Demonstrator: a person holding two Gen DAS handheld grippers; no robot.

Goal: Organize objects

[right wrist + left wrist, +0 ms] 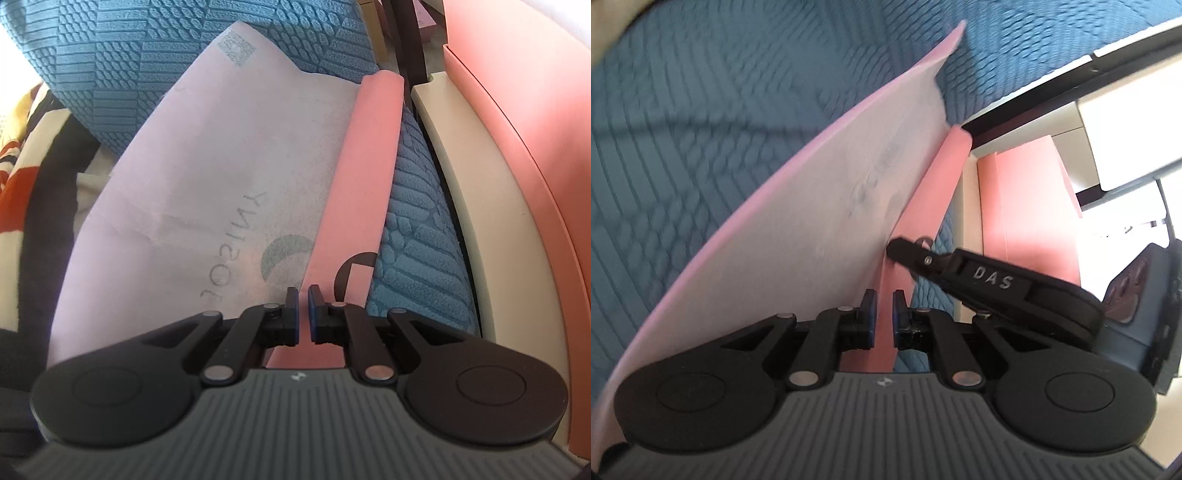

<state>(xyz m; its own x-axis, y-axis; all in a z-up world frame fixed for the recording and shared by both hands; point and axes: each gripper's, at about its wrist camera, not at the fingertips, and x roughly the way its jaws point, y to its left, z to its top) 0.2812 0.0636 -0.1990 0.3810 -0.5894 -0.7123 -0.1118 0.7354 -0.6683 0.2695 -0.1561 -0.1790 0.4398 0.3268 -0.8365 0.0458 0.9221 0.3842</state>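
Pink card strip, the folded edge of a pale printed sheet, runs lengthwise straight out from both tools over the blue textured cover. Right gripper and left gripper each seem pinched near-closed on its near end, the right one's tip reaching farther along, toward the pink box

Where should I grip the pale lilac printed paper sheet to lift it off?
Take the pale lilac printed paper sheet by its lifted near edge, coming from the near side, fingers above and below. It is thin, curls over the pink foam strip, and offers only edges.
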